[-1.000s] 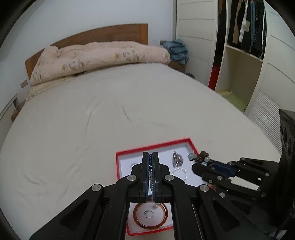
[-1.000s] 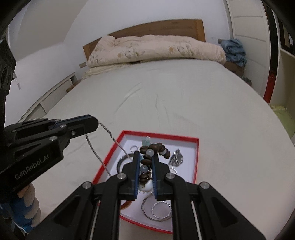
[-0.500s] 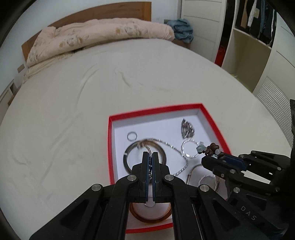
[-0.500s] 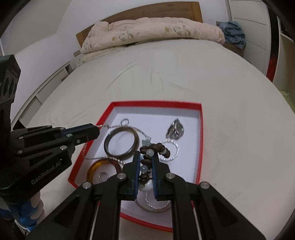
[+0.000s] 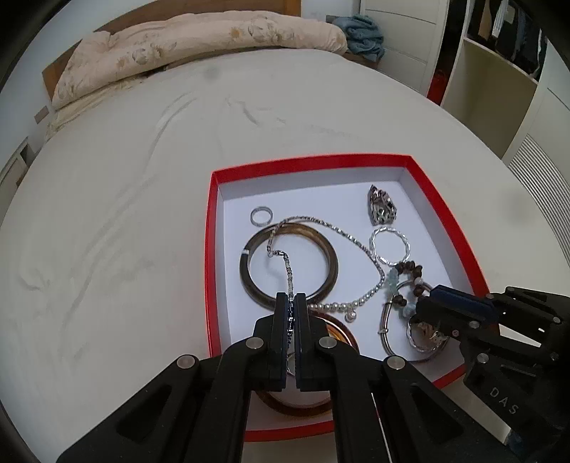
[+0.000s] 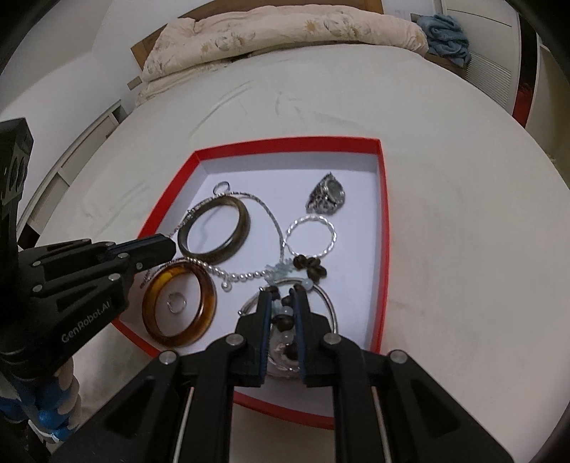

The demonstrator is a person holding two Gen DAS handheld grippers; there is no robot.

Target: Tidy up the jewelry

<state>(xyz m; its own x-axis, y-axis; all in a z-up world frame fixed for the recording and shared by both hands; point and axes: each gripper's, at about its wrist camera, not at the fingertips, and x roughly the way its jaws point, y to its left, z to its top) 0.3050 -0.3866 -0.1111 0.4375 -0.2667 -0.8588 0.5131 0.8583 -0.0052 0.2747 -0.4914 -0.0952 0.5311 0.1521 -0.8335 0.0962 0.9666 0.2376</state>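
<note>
Left gripper [image 5: 291, 302] clamped on silver chain [image 5: 289, 274], low over red box [image 5: 208, 249]. Right gripper [image 6: 283, 299] parted a little, bead bracelet [image 6: 308, 267] lying between its fingers, whether pinched or loose not clear. Just under right fingertips, thin silver bangle [image 6: 329, 302]. Left of them, amber bangle [image 6: 178, 308] ringing a small ring [image 6: 177, 302]. Further ahead, dark bangle [image 6: 213, 233] with chain draped across, and twisted silver hoop [image 6: 310, 237]. Beyond that, watch [image 6: 327, 194] near box's far right corner. Past the box, bare bed [image 6: 320, 89] and rolled quilt [image 6: 285, 28].
</note>
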